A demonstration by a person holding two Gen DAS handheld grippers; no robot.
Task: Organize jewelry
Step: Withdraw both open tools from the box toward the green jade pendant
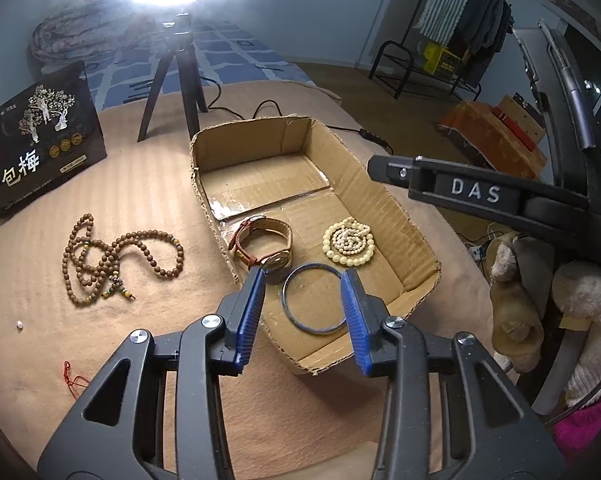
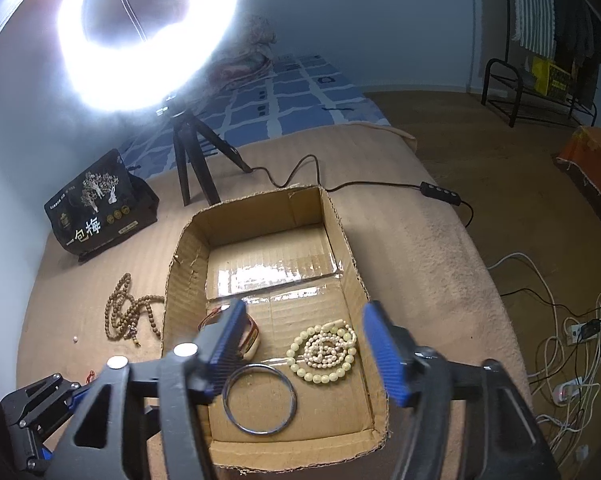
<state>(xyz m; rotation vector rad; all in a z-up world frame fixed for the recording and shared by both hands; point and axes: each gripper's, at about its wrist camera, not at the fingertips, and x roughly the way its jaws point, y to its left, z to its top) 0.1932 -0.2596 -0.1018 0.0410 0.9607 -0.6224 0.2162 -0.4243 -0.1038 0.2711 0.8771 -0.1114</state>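
An open cardboard box (image 1: pixel 384 196) (image 2: pixel 184 264) lies on the tan blanket. Inside it lie a brown-strapped watch (image 1: pixel 266 242) (image 2: pixel 249 338), a coiled cream bead necklace (image 1: pixel 349 242) (image 2: pixel 325 353) and a dark bangle (image 1: pixel 315 298) (image 2: pixel 259 399). A brown wooden bead necklace (image 1: pixel 112 260) (image 2: pixel 130 316) lies on the blanket left of the box. My left gripper (image 1: pixel 307 288) is open and empty, above the box's near end over the bangle. My right gripper (image 2: pixel 300 332) is open and empty above the box; its body shows in the left wrist view (image 1: pixel 476 192).
A dark printed bag (image 1: pixel 40 144) (image 2: pixel 100 208) stands at the back left. A ring light tripod (image 1: pixel 176 92) (image 2: pixel 198 160) with its cable stands behind the box. A small white bead (image 1: pixel 19 324) and a red string (image 1: pixel 74 378) lie on the blanket. Plush items (image 1: pixel 540 292) sit right.
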